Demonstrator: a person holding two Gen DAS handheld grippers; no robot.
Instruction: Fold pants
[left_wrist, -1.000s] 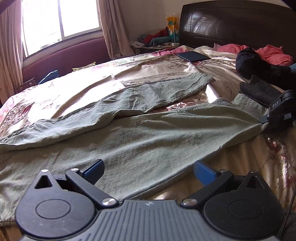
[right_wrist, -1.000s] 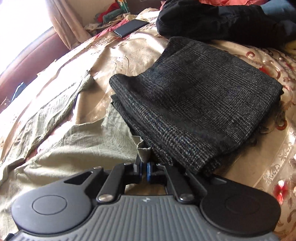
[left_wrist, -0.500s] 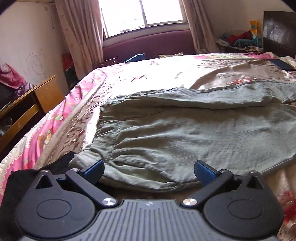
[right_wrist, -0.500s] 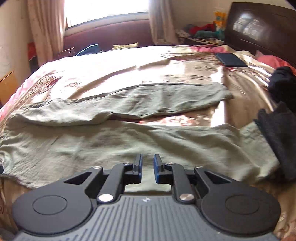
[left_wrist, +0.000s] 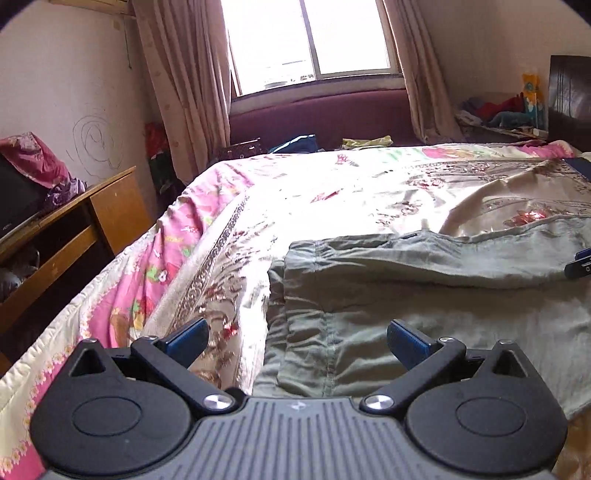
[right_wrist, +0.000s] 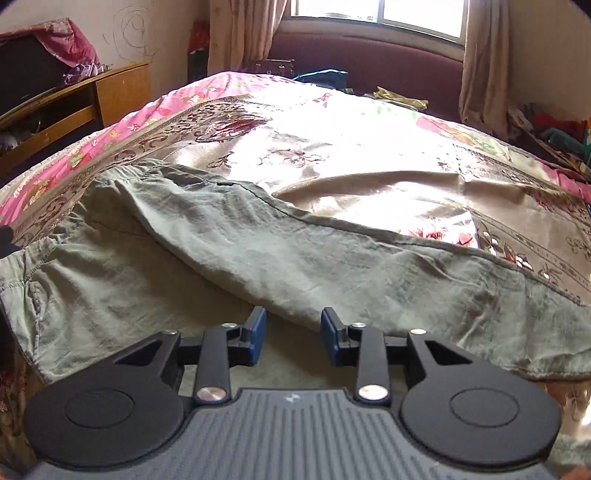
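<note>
Bed (left_wrist: 332, 192): I am seeing it filling both views, covered in a shiny floral spread that is likely slippery under cloth; its pink edge is running down the left of the left wrist frame.
Pants (right_wrist: 258, 258): I am looking at olive-green pants lying flat across the bed, waistband toward the left of the right wrist frame, one leg draped over the other and running off to the right.
Handling: I am judging the cloth as light, thin, soft and creased, so it should be drooping when lifted and sliding easily on the satin.
Where to hold: I am favouring the waistband (left_wrist: 295, 258) corner at centre of the left wrist frame, and the raised fold of the upper leg at centre of the right wrist frame.
Open room: I am noting bare spread beyond the pants toward the window (left_wrist: 314, 40) at top centre, which looks like enough space to sweep a fold across.
Edges: I am watching the wooden desk (left_wrist: 74, 221) at left, standing well apart from the bed.
Left gripper (left_wrist: 297, 341): its fingers are spread wide and empty, hovering over the waistband end.
Right gripper (right_wrist: 293, 336): its fingers have just been opening, now parted with nothing between them, sitting just before the leg fold.
</note>
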